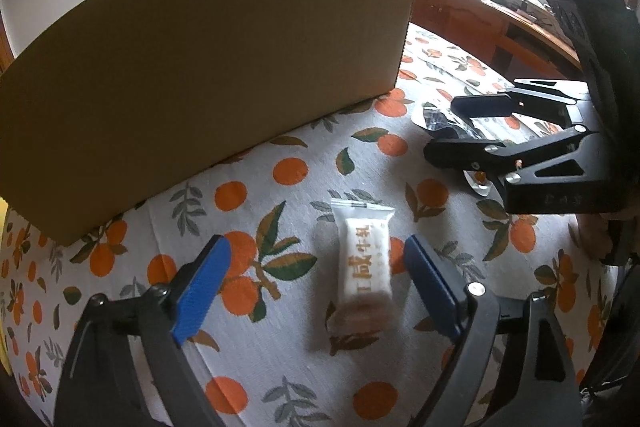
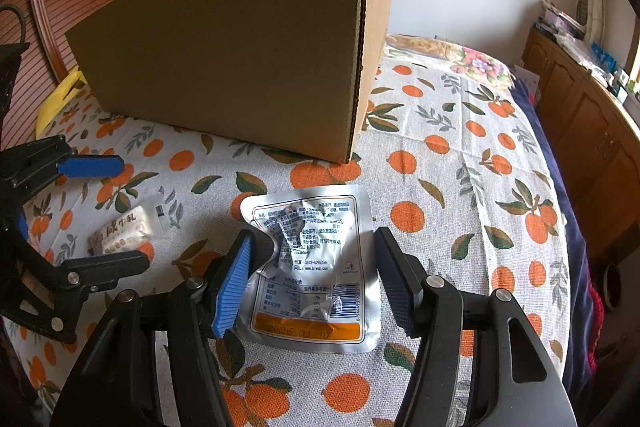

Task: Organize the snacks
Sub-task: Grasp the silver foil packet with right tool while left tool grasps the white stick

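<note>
A small white candy packet (image 1: 365, 255) lies on the orange-print tablecloth between the open fingers of my left gripper (image 1: 320, 269); it also shows in the right wrist view (image 2: 124, 231). A crumpled silver foil snack pouch (image 2: 310, 269) lies flat between the open fingers of my right gripper (image 2: 314, 275). In the left wrist view the right gripper (image 1: 460, 125) hovers over that pouch (image 1: 430, 117). The left gripper (image 2: 102, 215) shows at the left of the right wrist view. A brown cardboard box (image 1: 208, 67) stands behind both snacks and also shows in the right wrist view (image 2: 224, 55).
The table is covered by an orange-print cloth (image 2: 460, 187). A yellow item (image 2: 60, 95) lies left of the box. A wooden cabinet with clutter (image 2: 588, 99) runs along the right. A flowered cushion (image 2: 476, 65) lies at the table's far end.
</note>
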{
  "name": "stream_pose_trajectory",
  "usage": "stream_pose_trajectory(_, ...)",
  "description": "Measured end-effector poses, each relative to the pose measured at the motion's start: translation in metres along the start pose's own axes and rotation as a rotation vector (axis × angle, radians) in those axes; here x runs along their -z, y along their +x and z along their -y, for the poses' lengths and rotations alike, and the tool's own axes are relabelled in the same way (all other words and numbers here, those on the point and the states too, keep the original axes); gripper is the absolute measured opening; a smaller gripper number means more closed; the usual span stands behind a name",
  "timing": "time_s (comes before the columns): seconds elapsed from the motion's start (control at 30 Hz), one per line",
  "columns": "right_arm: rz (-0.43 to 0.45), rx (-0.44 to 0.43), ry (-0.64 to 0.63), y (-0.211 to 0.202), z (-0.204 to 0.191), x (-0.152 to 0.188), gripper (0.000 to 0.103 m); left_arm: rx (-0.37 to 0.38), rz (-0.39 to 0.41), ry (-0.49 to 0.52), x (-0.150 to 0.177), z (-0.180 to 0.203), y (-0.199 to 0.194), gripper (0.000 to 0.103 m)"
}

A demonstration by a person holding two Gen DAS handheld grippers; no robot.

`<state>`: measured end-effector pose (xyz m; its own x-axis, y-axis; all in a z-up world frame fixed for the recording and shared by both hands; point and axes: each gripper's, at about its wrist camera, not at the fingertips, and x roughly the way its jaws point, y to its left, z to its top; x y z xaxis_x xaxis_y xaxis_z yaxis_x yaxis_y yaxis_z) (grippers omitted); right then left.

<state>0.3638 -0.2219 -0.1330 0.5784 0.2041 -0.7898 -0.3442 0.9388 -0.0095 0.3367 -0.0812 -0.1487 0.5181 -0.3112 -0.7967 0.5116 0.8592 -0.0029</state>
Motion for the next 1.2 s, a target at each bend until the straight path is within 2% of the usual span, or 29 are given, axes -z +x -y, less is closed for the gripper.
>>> stream_pose_trajectory(0.1, 0.0, 0.001, -0.001, 0.0, -0.001, 0.0, 0.062, 0.017, -0.004, 0.009, 0.003, 0.004, -0.004, 0.081)
stream_pose_trajectory(0.17, 0.0, 0.001, -0.001, 0.0, -0.001, 0.0, 0.062, 0.021, 0.006, 0.016, 0.005, 0.007, -0.007, 0.067)
stream_pose_trajectory(0.23, 0.0, 0.001, -0.001, 0.0, -0.001, 0.0, 0.062, 0.026, 0.008, 0.023, 0.005, 0.01, -0.01, 0.048)
stream_pose_trajectory(0.27, 0.0, 0.001, -0.001, 0.0, -0.001, 0.0, 0.062, 0.028, 0.006, 0.023, 0.006, 0.013, -0.011, 0.043)
stream_pose_trajectory(0.33, 0.0, 0.001, -0.001, 0.0, -0.001, 0.0, 0.062, 0.027, 0.005, 0.033, 0.006, 0.015, -0.013, 0.026)
stream_pose_trajectory(0.4, 0.0, 0.001, -0.001, 0.0, -0.001, 0.0, 0.062, 0.031, 0.004, 0.045, 0.006, 0.019, -0.014, 0.019)
stream_pose_trajectory(0.6, 0.0, 0.001, -0.001, 0.0, -0.001, 0.0, 0.062, 0.025, 0.009, 0.063, 0.006, 0.026, -0.018, 0.019)
stream_pose_trajectory(1.2, 0.003, -0.029, -0.002, -0.006, -0.005, -0.002, 0.057, -0.013, 0.053, 0.017, 0.009, 0.011, -0.042, 0.019)
